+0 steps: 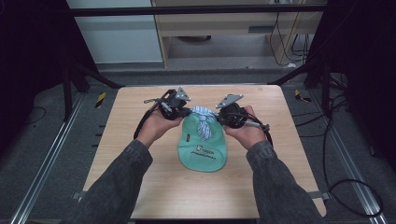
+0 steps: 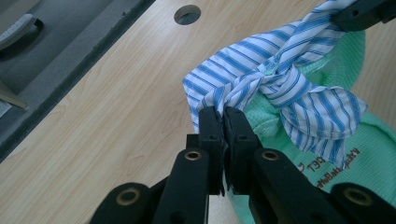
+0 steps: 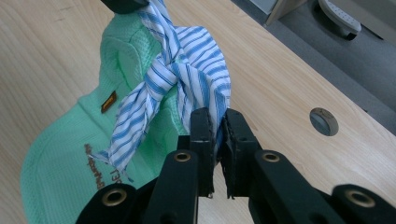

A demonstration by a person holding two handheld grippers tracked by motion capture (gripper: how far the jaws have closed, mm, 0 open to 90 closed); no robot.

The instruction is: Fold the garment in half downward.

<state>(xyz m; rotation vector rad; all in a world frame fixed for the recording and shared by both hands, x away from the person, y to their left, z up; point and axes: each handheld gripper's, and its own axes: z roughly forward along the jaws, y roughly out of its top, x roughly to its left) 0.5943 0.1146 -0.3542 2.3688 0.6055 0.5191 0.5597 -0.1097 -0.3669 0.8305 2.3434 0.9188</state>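
Both claws are clenching ends of the striped cloth (image 2: 280, 79): left claw (image 2: 223, 122), right claw (image 3: 215, 125). Knot is sitting between them over the green bag (image 1: 203, 147); advise pulling outward evenly, staying low

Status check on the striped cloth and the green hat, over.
Left gripper and right gripper shut on the striped cloth, one end each. Cloth is knotted over the green hat on the table. Nothing in the way.

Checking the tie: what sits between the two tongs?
The knot of the blue-striped cloth, lying on the green bag; the left gripper view shows it best.
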